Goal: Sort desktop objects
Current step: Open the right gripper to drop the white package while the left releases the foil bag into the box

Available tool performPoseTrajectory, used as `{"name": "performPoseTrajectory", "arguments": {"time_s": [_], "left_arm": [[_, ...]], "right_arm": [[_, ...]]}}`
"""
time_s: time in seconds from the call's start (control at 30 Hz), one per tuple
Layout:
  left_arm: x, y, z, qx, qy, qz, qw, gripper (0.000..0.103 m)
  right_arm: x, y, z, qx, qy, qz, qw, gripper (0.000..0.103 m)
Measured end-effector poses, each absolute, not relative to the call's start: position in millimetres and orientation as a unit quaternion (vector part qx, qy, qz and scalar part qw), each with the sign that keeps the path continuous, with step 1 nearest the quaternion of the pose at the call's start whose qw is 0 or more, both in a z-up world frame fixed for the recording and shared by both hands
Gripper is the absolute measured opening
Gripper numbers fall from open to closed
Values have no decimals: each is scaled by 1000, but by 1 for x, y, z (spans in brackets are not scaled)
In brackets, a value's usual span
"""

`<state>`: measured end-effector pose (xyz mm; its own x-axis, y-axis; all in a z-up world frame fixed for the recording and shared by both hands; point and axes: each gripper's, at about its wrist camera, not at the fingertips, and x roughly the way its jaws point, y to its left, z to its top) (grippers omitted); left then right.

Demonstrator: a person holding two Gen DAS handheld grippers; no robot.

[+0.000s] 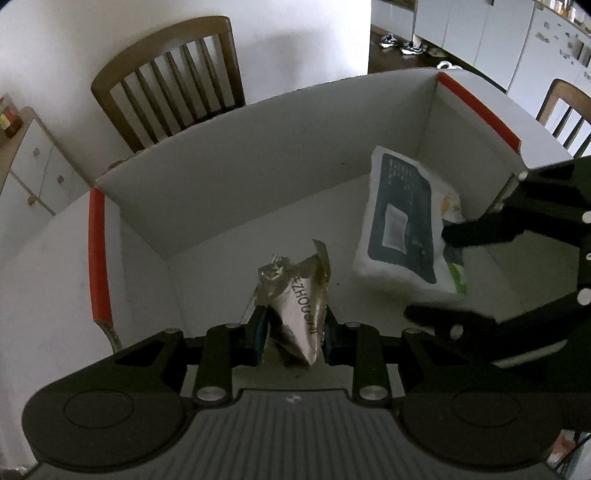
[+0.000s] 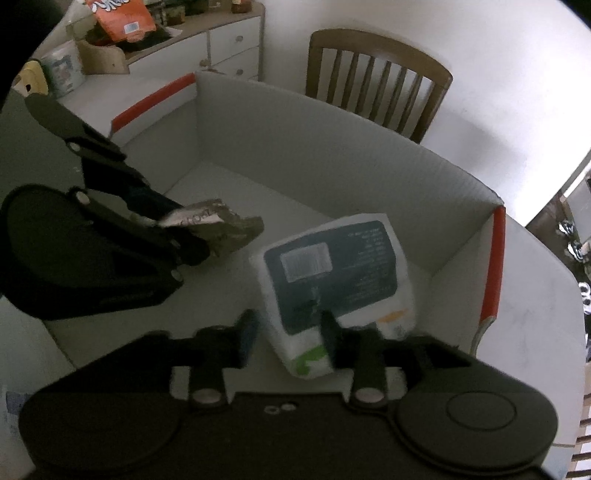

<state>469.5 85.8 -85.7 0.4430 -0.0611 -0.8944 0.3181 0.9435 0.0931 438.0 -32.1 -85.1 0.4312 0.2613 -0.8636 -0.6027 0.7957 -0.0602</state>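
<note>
Both grippers over white open cardboard box (image 1: 229,155) w/ red-taped corners.
L gripper (image 1: 293,334) clamps crumpled silver foil packet (image 1: 299,306), frame centre; R gripper (image 2: 288,338) jaws apart, white-and-dark plastic pouch (image 2: 332,269) between, unpinched.

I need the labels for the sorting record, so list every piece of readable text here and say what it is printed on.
"ZHOUSHI", partly creased: silver foil wrapper held in the left tongs.
Fine print and barcode on the white and dark packet: too blurred to read.
Lettering on the orange bag on the cabinet: cut off, unreadable.

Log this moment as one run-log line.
left gripper: shut on foil wrapper, over box | right gripper: open, white pack between jaws, inside box | stage: dropping items into box
</note>
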Motion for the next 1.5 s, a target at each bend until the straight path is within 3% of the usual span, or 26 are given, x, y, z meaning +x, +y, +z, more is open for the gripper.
{"name": "performPoseTrajectory", "arguments": {"time_s": [0.13, 0.2, 0.23, 1.5], "left_arm": [[471, 88, -83, 115, 515, -114, 842, 32], [470, 89, -80, 113, 511, -116, 844, 63], [469, 89, -78, 114, 506, -116, 847, 64], [368, 96, 20, 110, 413, -93, 899, 64]], "right_arm": [[436, -34, -80, -182, 458, 266, 828, 57], [436, -35, -79, -184, 458, 267, 828, 58], [436, -35, -78, -184, 458, 266, 828, 58], [358, -64, 7, -158, 407, 274, 857, 65]]}}
